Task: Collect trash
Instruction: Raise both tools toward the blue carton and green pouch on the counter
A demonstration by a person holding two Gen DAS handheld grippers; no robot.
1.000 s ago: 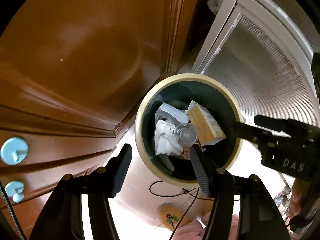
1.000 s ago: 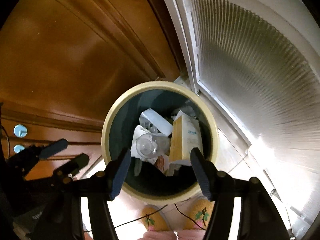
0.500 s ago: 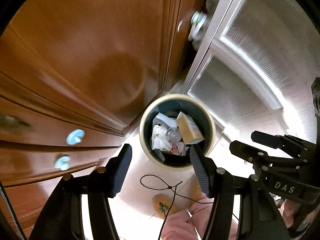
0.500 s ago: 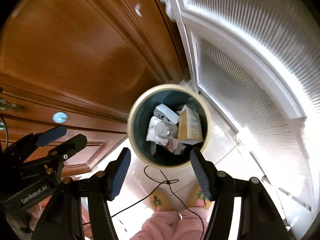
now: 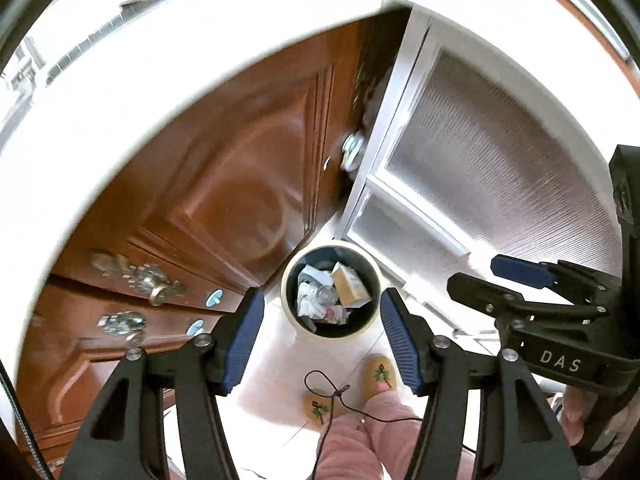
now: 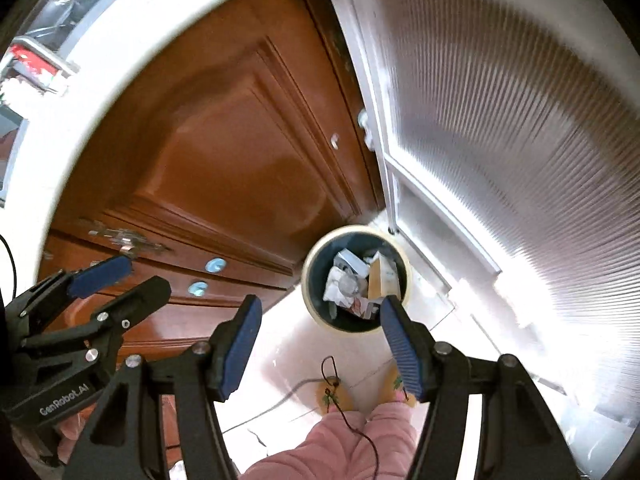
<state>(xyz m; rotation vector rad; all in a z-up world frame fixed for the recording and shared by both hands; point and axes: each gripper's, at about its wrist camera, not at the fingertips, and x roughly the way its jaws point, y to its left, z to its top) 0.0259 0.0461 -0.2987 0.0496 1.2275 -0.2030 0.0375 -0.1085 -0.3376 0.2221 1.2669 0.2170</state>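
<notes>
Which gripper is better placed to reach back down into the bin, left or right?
Left, marginally. The bin sits centred between the open left gripper, while it lies off toward one finger of the open right gripper. Both are empty and high above it.

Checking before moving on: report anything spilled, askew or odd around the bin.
Nothing spilled: the round cream-rimmed dark bin stands upright, with the tan cardboard box and crumpled white paper inside. One oddity: a thin black cord loops loose over the yellow embroidered slippers.

The pale tiled floor [image 5: 276,364] carries a round bin [image 5: 289,304] in the corner where it meets the wooden cabinet. Two yellow slippers [image 5: 380,372] stand near the bin. A thin black cord [image 5: 320,380] hangs above them.
</notes>
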